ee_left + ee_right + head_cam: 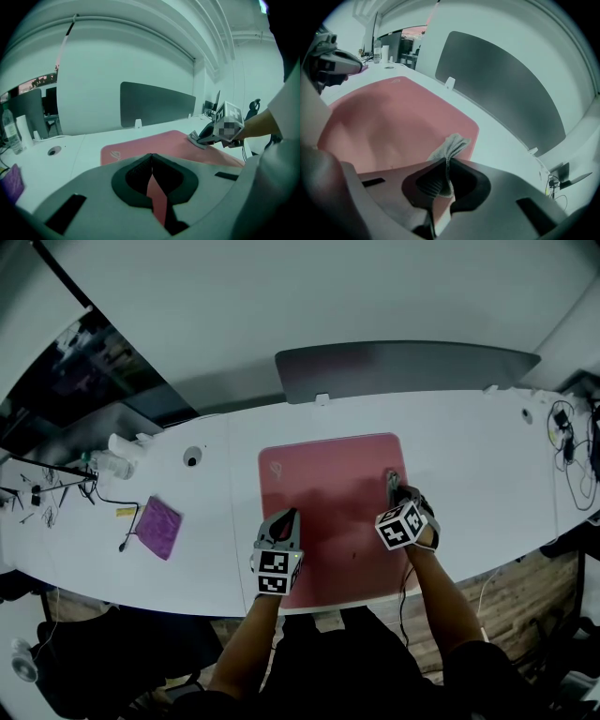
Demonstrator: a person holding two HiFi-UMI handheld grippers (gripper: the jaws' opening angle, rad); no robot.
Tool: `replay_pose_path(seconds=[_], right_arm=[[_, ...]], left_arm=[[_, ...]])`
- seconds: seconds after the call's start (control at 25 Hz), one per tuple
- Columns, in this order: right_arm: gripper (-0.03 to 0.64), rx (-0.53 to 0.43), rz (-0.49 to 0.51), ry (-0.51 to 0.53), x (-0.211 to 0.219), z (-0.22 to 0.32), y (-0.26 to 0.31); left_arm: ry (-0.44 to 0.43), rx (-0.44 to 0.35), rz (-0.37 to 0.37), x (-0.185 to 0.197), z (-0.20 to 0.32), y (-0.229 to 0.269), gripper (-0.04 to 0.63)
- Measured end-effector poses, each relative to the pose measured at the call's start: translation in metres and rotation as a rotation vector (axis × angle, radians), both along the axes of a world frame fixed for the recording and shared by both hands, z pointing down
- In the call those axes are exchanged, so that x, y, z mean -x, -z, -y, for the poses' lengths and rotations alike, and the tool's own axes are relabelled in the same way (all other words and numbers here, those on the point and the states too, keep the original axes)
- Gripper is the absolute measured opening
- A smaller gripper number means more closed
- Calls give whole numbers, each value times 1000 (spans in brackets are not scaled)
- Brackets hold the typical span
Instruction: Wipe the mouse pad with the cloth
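A large pink mouse pad (328, 502) lies on the white desk. My right gripper (394, 486) is shut on a small grey cloth (449, 149) that rests on the pad near its right edge; the cloth (393, 478) shows just ahead of the jaws. My left gripper (287, 518) sits over the pad's near left part, jaws shut with nothing between them. In the left gripper view the pad (154, 146) stretches ahead and the right gripper (206, 136) with the cloth shows at right.
A purple cloth (158, 528) lies on the desk to the left, with a cable and a bottle (120, 457) beyond it. A dark divider panel (403, 367) stands along the desk's far edge. Cables (574, 451) lie at far right.
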State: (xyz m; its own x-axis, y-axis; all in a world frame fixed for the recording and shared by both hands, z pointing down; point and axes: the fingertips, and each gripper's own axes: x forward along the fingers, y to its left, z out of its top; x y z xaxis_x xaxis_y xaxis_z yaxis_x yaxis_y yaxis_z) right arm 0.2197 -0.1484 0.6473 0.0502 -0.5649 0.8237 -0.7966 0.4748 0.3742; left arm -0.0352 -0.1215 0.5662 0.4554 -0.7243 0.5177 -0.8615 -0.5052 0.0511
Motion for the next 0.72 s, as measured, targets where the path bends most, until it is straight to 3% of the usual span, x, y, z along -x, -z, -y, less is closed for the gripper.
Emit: replay_pose_path(seconds=[0.32,0.52,0.72], right_arm=[[34,2,10,14,-23,-3,-2],[34,-33,-48,77,-26,2,-2],[34,-99,3,88,-19,3,13]], left_arm=[[16,-20,-5,-23,-8,5,21],[51,-16,9,-28,-15,4,21],[90,-19,40,-22,-23,5,21]])
